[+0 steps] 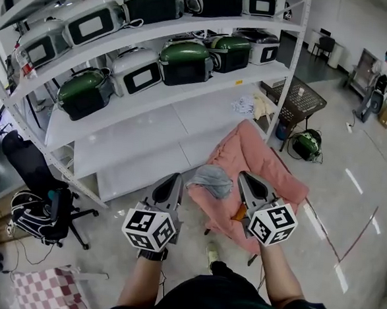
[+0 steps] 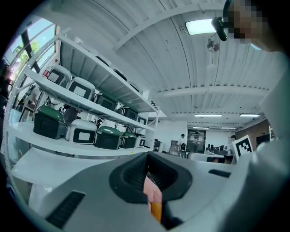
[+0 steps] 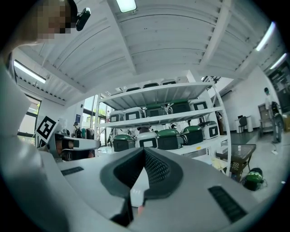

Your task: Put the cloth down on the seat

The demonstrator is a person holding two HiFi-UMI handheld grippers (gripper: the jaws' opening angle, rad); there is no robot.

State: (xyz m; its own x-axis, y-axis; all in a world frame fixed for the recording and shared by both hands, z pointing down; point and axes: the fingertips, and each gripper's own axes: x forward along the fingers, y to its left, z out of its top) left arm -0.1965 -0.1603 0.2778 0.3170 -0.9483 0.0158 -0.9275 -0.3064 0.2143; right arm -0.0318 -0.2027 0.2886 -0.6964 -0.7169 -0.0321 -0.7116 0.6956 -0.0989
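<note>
A crumpled grey cloth (image 1: 210, 180) lies on the seat (image 1: 272, 169), which is draped in a pink cover. Neither gripper touches the cloth. In the head view my left gripper (image 1: 176, 177) is just left of the cloth and my right gripper (image 1: 243, 176) just right of it, both raised above the seat. Each is shut with nothing held. In the left gripper view the left gripper (image 2: 147, 158) has its jaws together, with a sliver of pink showing low between them. The right gripper (image 3: 145, 152) in its own view is also closed and points at the shelves.
A white shelf rack (image 1: 151, 95) with several green and white appliances stands behind the seat. A black office chair (image 1: 42, 193) is at the left. A mesh table (image 1: 296, 98) and a green bag (image 1: 306, 144) sit at the back right. A person (image 1: 378, 84) stands far off.
</note>
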